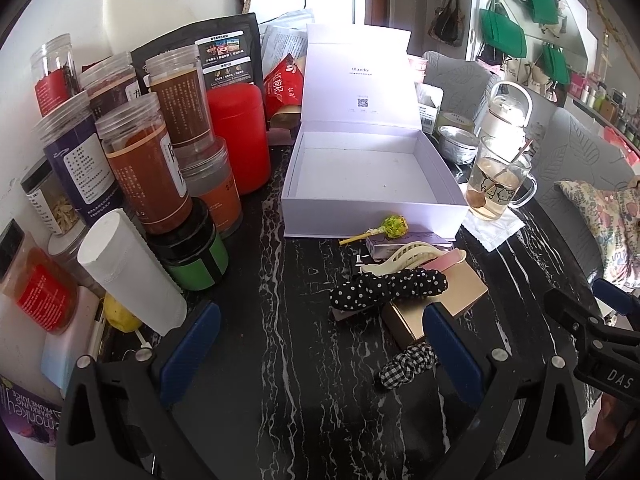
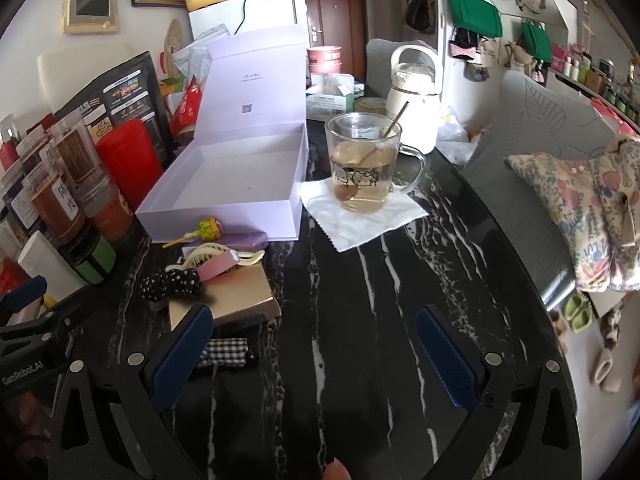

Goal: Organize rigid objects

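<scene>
An open pale-lilac box [image 1: 368,168] [image 2: 236,184] with its lid up stands empty on the black marble table. In front of it lies a pile: a green lollipop [image 1: 394,226] [image 2: 210,230], a cream hair claw [image 1: 404,258] [image 2: 208,256], a black polka-dot scrunchie [image 1: 390,286] [image 2: 170,284], a gold box [image 1: 440,304] [image 2: 236,300] and a checked scrunchie [image 1: 406,366] [image 2: 224,352]. My left gripper [image 1: 320,344] is open just short of the pile, holding nothing. My right gripper [image 2: 316,348] is open over bare table, to the right of the pile.
Many jars and a red canister [image 1: 238,136] crowd the left side. A glass mug [image 2: 366,164] with liquid and a spoon sits on a white napkin [image 2: 360,216], right of the box. A white kettle [image 2: 414,96] stands behind it. A grey sofa with a patterned cushion [image 2: 580,208] borders the right.
</scene>
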The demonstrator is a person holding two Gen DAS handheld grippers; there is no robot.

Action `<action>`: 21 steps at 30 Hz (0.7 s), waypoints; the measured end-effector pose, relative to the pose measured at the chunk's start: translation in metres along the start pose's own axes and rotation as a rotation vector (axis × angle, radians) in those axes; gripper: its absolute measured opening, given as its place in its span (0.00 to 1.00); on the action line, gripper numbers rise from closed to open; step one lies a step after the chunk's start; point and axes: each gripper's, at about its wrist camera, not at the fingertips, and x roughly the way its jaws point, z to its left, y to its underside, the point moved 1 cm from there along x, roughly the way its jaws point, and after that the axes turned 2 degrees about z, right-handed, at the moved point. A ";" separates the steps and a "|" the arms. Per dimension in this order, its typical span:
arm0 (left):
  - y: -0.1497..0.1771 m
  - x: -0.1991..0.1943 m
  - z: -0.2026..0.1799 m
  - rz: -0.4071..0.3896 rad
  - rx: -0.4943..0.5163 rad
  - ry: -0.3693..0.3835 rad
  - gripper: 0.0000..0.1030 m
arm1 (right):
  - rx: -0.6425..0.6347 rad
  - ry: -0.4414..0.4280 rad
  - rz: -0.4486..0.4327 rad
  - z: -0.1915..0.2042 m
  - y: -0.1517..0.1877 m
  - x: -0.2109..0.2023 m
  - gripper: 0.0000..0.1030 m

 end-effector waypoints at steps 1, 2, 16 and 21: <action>0.000 0.000 0.000 0.001 -0.001 0.000 1.00 | -0.001 0.001 -0.001 0.000 0.000 0.000 1.00; 0.000 0.000 0.001 0.001 -0.001 0.000 1.00 | -0.002 0.001 -0.002 0.000 0.000 0.000 1.00; 0.000 -0.001 0.000 0.003 0.005 0.002 1.00 | 0.005 0.000 -0.004 -0.002 0.002 -0.003 1.00; 0.001 -0.001 -0.001 0.003 0.005 0.004 1.00 | 0.004 0.000 -0.008 -0.003 0.002 -0.005 1.00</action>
